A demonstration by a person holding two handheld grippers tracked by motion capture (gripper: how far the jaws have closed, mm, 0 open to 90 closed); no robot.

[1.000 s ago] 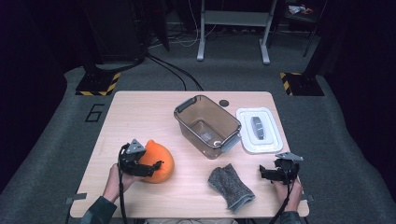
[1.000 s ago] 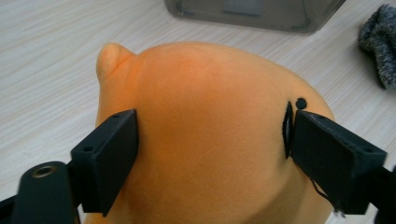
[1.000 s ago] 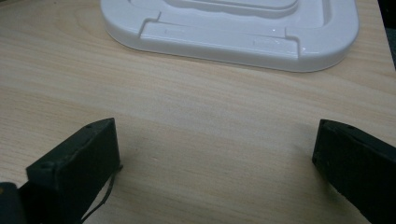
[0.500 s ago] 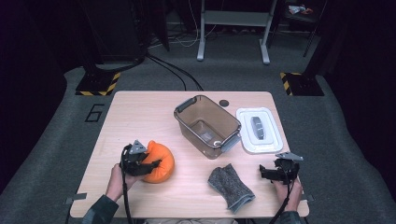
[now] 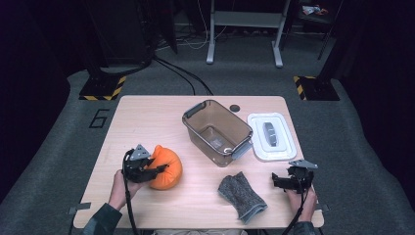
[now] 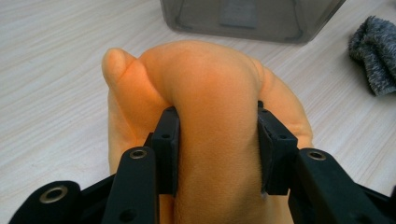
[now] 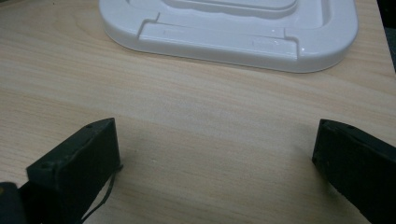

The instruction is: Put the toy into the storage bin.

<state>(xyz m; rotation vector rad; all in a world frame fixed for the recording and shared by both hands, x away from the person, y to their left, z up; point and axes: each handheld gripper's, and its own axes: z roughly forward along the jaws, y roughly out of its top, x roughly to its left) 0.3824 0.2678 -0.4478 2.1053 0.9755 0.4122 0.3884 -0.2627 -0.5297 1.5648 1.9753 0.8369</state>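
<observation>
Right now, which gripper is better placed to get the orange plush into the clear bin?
Left. The left gripper already has its jaws clamped on the orange plush, beside the clear bin. The right gripper sits open over bare table near the white lid, holding nothing.

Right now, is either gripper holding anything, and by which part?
The left gripper pinches the orange plush toy across a bulging fold of its body. The right gripper is open, holding nothing.

Both grippers black: left gripper [image 5: 157,170], right gripper [image 5: 275,181]. Each carries a grey three-cornered top plate and trails a black cable. Jaws blocky, with round screw holes; dark sleeve [image 5: 101,221] on left forearm.
</observation>
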